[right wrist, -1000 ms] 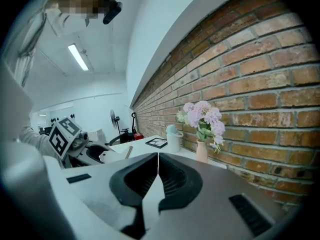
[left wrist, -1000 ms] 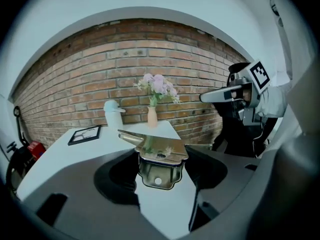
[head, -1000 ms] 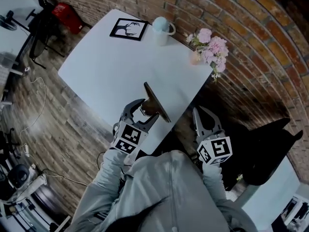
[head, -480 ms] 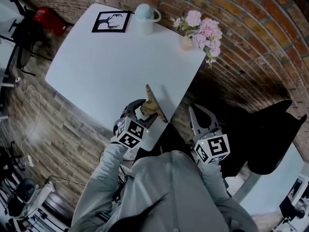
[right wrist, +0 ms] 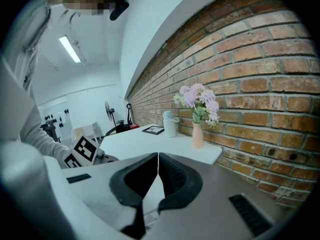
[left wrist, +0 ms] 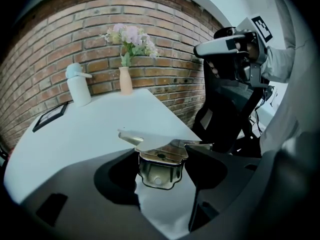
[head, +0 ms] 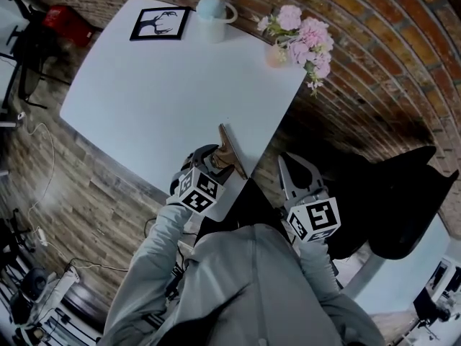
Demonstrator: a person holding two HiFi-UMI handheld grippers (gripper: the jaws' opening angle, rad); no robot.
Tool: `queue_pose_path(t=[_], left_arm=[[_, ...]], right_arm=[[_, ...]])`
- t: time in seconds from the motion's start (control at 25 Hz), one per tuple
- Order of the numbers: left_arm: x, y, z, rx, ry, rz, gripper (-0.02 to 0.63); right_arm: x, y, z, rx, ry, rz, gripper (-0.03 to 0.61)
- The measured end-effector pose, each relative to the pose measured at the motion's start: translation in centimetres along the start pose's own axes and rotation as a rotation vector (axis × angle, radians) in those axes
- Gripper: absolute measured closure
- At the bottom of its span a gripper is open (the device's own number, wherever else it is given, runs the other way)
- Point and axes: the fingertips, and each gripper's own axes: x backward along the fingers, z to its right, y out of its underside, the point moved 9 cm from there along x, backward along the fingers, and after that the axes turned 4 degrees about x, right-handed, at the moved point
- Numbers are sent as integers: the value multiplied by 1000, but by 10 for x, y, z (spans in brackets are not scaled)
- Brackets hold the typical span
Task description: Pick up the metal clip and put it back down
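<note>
Clip point(left wrist: 159, 166) btm hole: left gripper view

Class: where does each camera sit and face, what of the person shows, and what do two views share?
Head view: on the head, steeply down at the table; sleeves, left gripper holding the clip, right gripper.
Left gripper view: on that gripper, along its jaws past the clip to the wall; right gripper upper right.
Right gripper view: on that gripper, along shut jaws over the table; sleeve at left.
Both gripper views share flowers, jug.
</note>
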Motion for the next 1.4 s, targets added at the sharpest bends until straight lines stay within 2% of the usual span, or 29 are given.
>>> queue_pose_path(t=[0.4, 0.96, 1.2, 1.4], left_arm=[[-13, 11, 7, 5, 17, -35, 311], [-6, 14, 6, 56, 1, 2, 310], [13, 6, 4, 62, -25, 44, 310], [41, -14, -2, 104, -60, 141, 311]], right_arm=[[-4, 1, -1, -8, -17, -2, 554], [-13, 0, -8, 2, -49, -12, 554], [-20, -9, -12, 20, -70, 5, 554], [-23, -24, -13, 44, -87, 30, 554]])
